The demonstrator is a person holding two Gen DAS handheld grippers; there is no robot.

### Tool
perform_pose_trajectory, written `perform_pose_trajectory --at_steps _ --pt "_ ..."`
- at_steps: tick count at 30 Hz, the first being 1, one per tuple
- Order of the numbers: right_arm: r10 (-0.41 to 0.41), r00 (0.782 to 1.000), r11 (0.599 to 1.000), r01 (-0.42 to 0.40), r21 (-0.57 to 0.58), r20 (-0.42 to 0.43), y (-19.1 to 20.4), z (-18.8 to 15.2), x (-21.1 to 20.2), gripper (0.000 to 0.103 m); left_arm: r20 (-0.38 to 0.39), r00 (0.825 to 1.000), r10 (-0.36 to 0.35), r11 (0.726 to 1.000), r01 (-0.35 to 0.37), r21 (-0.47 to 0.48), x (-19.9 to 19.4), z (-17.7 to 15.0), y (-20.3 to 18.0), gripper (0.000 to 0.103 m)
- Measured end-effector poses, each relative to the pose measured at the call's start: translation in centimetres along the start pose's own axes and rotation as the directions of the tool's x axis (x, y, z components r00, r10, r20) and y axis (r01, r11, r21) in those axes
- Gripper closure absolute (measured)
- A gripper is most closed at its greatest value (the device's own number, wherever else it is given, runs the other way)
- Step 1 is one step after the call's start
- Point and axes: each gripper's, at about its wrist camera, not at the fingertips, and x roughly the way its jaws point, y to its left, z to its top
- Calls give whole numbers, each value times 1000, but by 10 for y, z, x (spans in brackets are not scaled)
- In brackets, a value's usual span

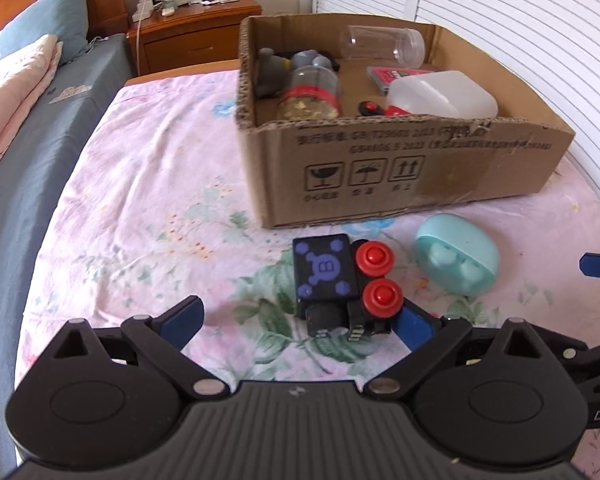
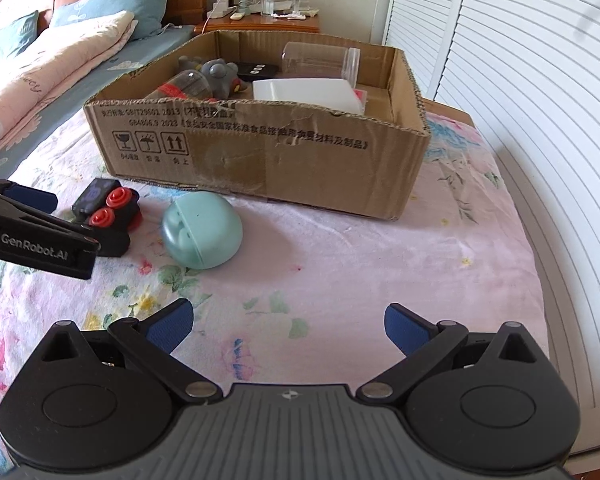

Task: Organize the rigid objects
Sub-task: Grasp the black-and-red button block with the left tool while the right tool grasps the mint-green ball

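A black toy car [image 1: 338,284] with red wheels and a purple-marked top lies on the floral sheet, just in front of a cardboard box [image 1: 400,168]. My left gripper [image 1: 300,316] is open, its blue fingers either side of the toy's near end, not closed on it. A mint oval case [image 1: 456,260] lies right of the toy. In the right wrist view the toy [image 2: 108,208] and the case [image 2: 202,230] lie at the left before the box [image 2: 260,152]. My right gripper [image 2: 288,326] is open and empty over bare sheet.
The box holds a clear jar [image 1: 384,46], a bottle [image 1: 310,96], grey toys [image 1: 272,70], a white container [image 1: 440,94] and a red item. A nightstand [image 1: 192,28] stands behind. Pillows and a quilt [image 2: 60,56] lie left. Louvred doors [image 2: 520,80] are on the right.
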Motion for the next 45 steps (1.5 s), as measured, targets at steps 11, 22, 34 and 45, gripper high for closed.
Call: perform_pose_trajectory --at_steps 11,22,34,45 --pt "31 999 1000 -31 2 -19 5 -1 8 0 59 998 14 1000 -14 -7 5 -5 -4 0" --pt "34 999 999 -34 0 -9 5 -3 8 0 100 995 23 1000 -22 -11 11 -1 -8 0" --pt "35 999 999 -35 -1 -7 4 -5 7 0 118 993 9 1000 -9 5 12 -3 0 0" --pt "34 999 999 -34 0 4 5 -7 6 0 124 992 17 1000 -19 17 5 -11 20 1"
